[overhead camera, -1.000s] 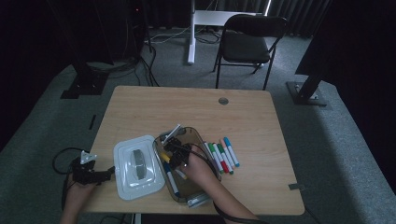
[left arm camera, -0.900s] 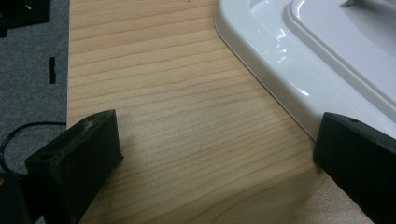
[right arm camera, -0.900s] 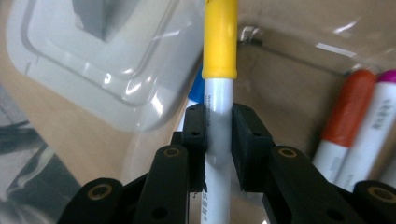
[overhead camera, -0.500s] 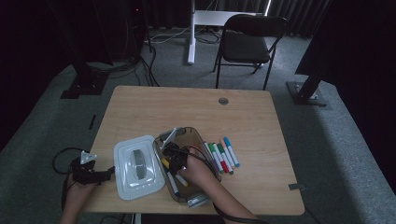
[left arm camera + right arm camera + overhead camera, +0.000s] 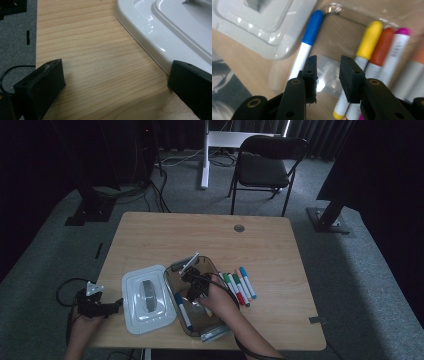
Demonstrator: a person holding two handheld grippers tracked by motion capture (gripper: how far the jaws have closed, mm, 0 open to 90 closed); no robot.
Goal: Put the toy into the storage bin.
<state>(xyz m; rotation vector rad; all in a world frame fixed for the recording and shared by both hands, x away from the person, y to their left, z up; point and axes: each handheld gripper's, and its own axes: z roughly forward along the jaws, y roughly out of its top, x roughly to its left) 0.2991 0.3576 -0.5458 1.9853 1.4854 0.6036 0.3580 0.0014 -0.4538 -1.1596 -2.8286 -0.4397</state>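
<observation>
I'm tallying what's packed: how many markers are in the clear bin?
4 clearly: blue marker beside the white lid, then yellow marker, orange marker and magenta marker side by side. A blurred orange one at the edge may be a fifth; others may be hidden.

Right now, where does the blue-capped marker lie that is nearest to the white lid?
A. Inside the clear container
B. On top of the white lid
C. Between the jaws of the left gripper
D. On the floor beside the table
A: in the high view the blue-capped marker lies inside the clear container, along its wall next to the white lid; the right gripper view shows the same.
</observation>
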